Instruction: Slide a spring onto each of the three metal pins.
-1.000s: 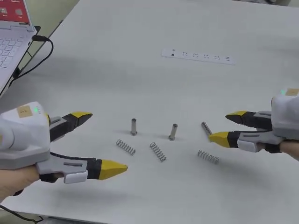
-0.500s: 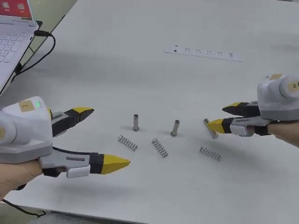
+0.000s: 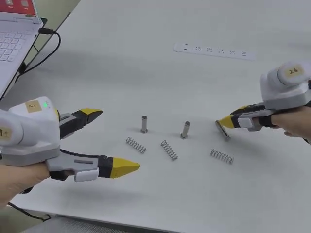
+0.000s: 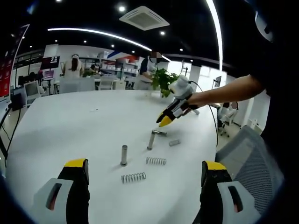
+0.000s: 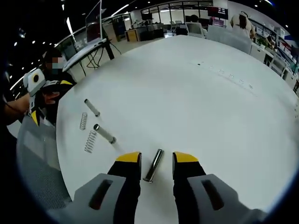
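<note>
Two metal pins [image 3: 144, 124] [image 3: 185, 129] stand upright on the white table [image 3: 146, 77]. A third pin [image 3: 222, 130] lies flat at the right. In front of them lie three springs [image 3: 136, 144] [image 3: 169, 150] [image 3: 221, 156]. My right gripper [image 3: 226, 122] is down at the lying pin [image 5: 154, 164], which lies between its narrowly open jaws with a small gap on each side. At the lower left my left gripper [image 3: 112, 140] hangs wide open and empty, short of the springs [image 4: 133, 177] [image 4: 156, 161].
A white power strip [image 3: 214, 51] lies at the far side of the table. A laptop [image 3: 14, 29] with a black cable [image 3: 46, 53] sits at the far left. The table's near edge runs just below my left gripper.
My right gripper has moved left and down to the lying pin and narrowed its jaws around it. The left gripper has stayed open in place.
</note>
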The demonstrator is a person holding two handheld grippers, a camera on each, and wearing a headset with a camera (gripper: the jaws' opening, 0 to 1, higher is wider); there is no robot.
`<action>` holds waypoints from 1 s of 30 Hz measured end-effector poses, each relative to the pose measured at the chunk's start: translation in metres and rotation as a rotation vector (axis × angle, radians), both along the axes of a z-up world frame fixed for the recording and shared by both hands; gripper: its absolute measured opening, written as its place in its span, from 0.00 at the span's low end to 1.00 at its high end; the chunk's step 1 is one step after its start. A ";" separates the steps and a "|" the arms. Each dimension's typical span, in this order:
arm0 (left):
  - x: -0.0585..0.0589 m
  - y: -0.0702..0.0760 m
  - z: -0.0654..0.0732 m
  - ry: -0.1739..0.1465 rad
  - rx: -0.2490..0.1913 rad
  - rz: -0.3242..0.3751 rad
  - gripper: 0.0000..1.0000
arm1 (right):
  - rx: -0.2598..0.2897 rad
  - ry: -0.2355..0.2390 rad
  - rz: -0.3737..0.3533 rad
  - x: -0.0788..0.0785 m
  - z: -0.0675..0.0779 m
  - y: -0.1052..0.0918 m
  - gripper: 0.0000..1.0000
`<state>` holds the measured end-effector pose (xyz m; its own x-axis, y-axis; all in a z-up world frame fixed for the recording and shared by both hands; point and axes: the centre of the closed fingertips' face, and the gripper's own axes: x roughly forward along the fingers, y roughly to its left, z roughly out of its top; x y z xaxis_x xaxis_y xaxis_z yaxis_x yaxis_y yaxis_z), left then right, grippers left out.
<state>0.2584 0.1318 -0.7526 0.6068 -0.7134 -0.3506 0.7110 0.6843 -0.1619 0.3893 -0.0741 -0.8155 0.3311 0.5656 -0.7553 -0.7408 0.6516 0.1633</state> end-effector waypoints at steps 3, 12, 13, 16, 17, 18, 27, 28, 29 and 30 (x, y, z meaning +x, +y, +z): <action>0.000 0.000 -0.001 0.003 0.003 -0.001 0.98 | -0.007 0.009 0.004 0.001 -0.003 0.004 0.22; 0.001 0.004 -0.003 0.009 0.004 0.006 0.98 | -0.079 0.072 -0.009 -0.001 -0.020 0.004 0.14; 0.001 0.005 -0.003 0.009 0.005 0.007 0.98 | -0.082 0.075 -0.011 0.000 -0.021 0.004 0.14; 0.002 0.005 -0.003 0.010 0.004 0.011 0.98 | -0.091 0.092 -0.017 0.000 -0.024 0.004 0.13; 0.002 0.006 -0.003 0.010 0.005 0.012 0.98 | -0.093 0.095 -0.017 0.000 -0.024 0.004 0.13; 0.002 0.006 -0.003 0.011 0.005 0.012 0.98 | -0.096 0.100 -0.020 0.000 -0.025 0.003 0.12; 0.002 0.004 -0.006 0.019 0.006 0.006 0.98 | -0.122 0.111 -0.043 0.003 -0.028 0.003 0.08; 0.002 0.004 -0.006 0.019 0.006 0.005 0.98 | -0.125 0.113 -0.042 0.002 -0.029 0.004 0.07; 0.002 0.004 -0.006 0.019 0.005 0.005 0.98 | -0.128 0.119 -0.046 0.002 -0.030 0.004 0.08; 0.003 0.003 -0.006 0.018 0.004 0.006 0.98 | -0.128 0.126 -0.047 0.001 -0.030 0.005 0.08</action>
